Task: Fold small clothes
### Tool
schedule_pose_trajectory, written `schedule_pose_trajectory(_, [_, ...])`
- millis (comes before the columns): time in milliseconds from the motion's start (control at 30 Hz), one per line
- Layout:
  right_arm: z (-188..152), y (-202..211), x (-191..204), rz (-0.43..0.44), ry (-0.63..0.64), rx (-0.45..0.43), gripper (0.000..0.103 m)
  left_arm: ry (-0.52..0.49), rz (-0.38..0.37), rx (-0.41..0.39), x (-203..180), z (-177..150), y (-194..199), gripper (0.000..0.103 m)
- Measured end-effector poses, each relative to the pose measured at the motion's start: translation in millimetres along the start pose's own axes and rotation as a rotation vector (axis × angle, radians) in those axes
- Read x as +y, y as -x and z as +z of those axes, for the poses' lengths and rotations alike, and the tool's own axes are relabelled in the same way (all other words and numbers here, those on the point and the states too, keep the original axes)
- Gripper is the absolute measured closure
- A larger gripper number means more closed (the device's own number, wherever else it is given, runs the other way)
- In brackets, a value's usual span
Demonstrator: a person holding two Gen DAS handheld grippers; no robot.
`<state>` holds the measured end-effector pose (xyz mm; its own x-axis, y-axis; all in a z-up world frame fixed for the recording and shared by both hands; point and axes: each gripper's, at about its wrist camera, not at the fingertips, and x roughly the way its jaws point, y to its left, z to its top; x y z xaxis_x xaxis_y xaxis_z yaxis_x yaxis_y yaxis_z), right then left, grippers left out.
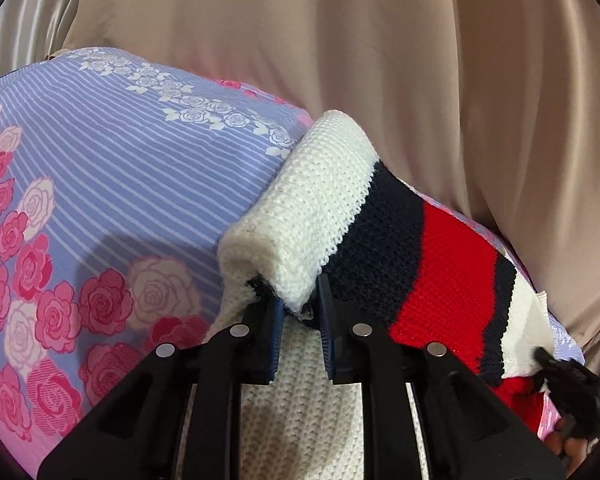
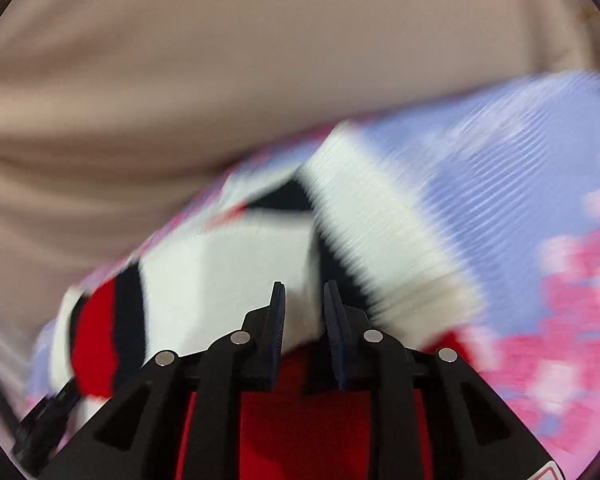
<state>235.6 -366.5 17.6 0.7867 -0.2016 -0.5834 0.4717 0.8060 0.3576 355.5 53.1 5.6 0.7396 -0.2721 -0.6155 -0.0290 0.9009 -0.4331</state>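
A knitted sweater (image 1: 440,248) with white, navy and red stripes lies on a flowered sheet. My left gripper (image 1: 300,300) is shut on a folded-over white edge of it, and the white sleeve roll stands up just beyond the pads. At the far right of the left wrist view, my right gripper (image 1: 568,384) shows as a dark shape at the sweater's other edge. The right wrist view is blurred by motion. There my right gripper (image 2: 305,292) pinches white knit of the sweater (image 2: 220,264), with red knit below the fingers. The left gripper (image 2: 48,416) appears at the lower left.
The sheet (image 1: 120,168) is lilac with white stripes and pink roses, and it spreads left of the sweater and also right of it (image 2: 500,184). Beige draped cloth (image 1: 380,60) fills the background in both views (image 2: 220,60). Part of a hand (image 1: 564,446) shows at the lower right.
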Motion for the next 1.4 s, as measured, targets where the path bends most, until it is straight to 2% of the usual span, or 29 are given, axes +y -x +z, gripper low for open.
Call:
schedule_pose_trajectory(67, [2, 12, 25, 0.087, 0.052, -0.018, 0.081, 0.003, 0.005, -0.003, 3, -1, 0, 0.087])
schedule_pose_trajectory(100, [-1, 14, 55, 0.178, 0.131, 0.024, 0.081, 0.001, 0.009, -0.005, 2, -2, 0, 0.087])
schedule_pose_trajectory(167, [-15, 10, 110, 0.298, 0.298, 0.106, 0.081, -0.006, 0.015, -0.008, 0, -3, -1, 0.086])
schedule_pose_trajectory(233, [-36, -5, 167, 0.375, 0.467, 0.186, 0.082, 0.002, 0.008, -0.007, 2, -4, -1, 0.086])
schedule_pose_trajectory(300, [-59, -33, 213, 0.353, 0.594, 0.241, 0.083, 0.008, 0.001, -0.005, 3, -4, -1, 0.086])
schedule_pose_trajectory(367, [-72, -68, 240, 0.298, 0.655, 0.289, 0.084, 0.007, 0.003, -0.005, 3, -4, 1, 0.086])
schedule_pose_trajectory(400, [-76, -79, 242, 0.266, 0.668, 0.282, 0.086, 0.006, 0.004, -0.006, 3, -4, 1, 0.086])
schedule_pose_trajectory(433, [-76, -88, 246, 0.259, 0.671, 0.229, 0.086, 0.006, 0.004, -0.005, 3, -4, 1, 0.086])
schedule_pose_trajectory(500, [-68, -98, 256, 0.249, 0.638, 0.222, 0.088, 0.005, 0.003, -0.004, 3, -4, 1, 0.086])
schedule_pose_trajectory(567, [-53, -93, 251, 0.274, 0.533, 0.252, 0.088, 0.005, 0.004, -0.004, 4, -4, 2, 0.086])
schedule_pose_trajectory(600, [-49, -82, 245, 0.313, 0.516, 0.234, 0.087, 0.004, 0.006, -0.004, 4, -5, 3, 0.086])
schedule_pose_trajectory(633, [-50, -73, 239, 0.327, 0.520, 0.213, 0.087, 0.003, 0.009, -0.004, 4, -5, 3, 0.086])
schedule_pose_trajectory(700, [-48, -70, 228, 0.290, 0.544, 0.175, 0.083, 0.000, 0.013, -0.003, 4, -5, 3, 0.086])
schedule_pose_trajectory(733, [-49, -78, 209, 0.247, 0.550, 0.191, 0.086, -0.003, 0.016, -0.004, 4, -5, 4, 0.086])
schedule_pose_trajectory(800, [-46, -74, 177, 0.319, 0.479, 0.216, 0.092, -0.010, 0.021, -0.005, 3, -5, 4, 0.086])
schedule_pose_trajectory(833, [-41, -62, 157, 0.302, 0.431, 0.224, 0.091, -0.012, 0.023, -0.004, 3, -5, 4, 0.086])
schedule_pose_trajectory(967, [-28, -10, 90, 0.203, 0.356, 0.101, 0.063, -0.017, 0.028, -0.004, 2, -5, 3, 0.086])
schedule_pose_trajectory(1067, [-19, -4, 35, 0.041, 0.282, 0.071, 0.047, -0.026, 0.031, -0.004, 0, -4, 3, 0.086])
schedule_pose_trajectory(1100, [-21, -6, 25, 0.018, 0.262, 0.079, 0.046, -0.029, 0.034, -0.004, -1, -4, 3, 0.086])
schedule_pose_trajectory(1167, [-27, -14, 8, 0.045, 0.221, 0.146, 0.046, -0.032, 0.034, -0.004, -2, -4, 3, 0.086])
schedule_pose_trajectory(1233, [-31, -16, 12, 0.053, 0.227, 0.140, 0.045, -0.030, 0.034, -0.004, -2, -4, 3, 0.086])
schedule_pose_trajectory(1267, [-31, -16, 16, 0.051, 0.234, 0.140, 0.061, -0.030, 0.033, -0.004, -2, -4, 3, 0.086])
schedule_pose_trajectory(1300, [-30, -18, 22, 0.095, 0.229, 0.147, 0.096, -0.030, 0.032, -0.003, -2, -4, 3, 0.086])
schedule_pose_trajectory(1367, [-22, -21, 27, 0.149, 0.199, 0.152, 0.094, -0.027, 0.027, -0.003, -2, -4, 2, 0.086])
schedule_pose_trajectory(1400, [-14, -8, 28, 0.173, 0.186, 0.098, 0.095, -0.026, 0.026, -0.003, -2, -4, 2, 0.086])
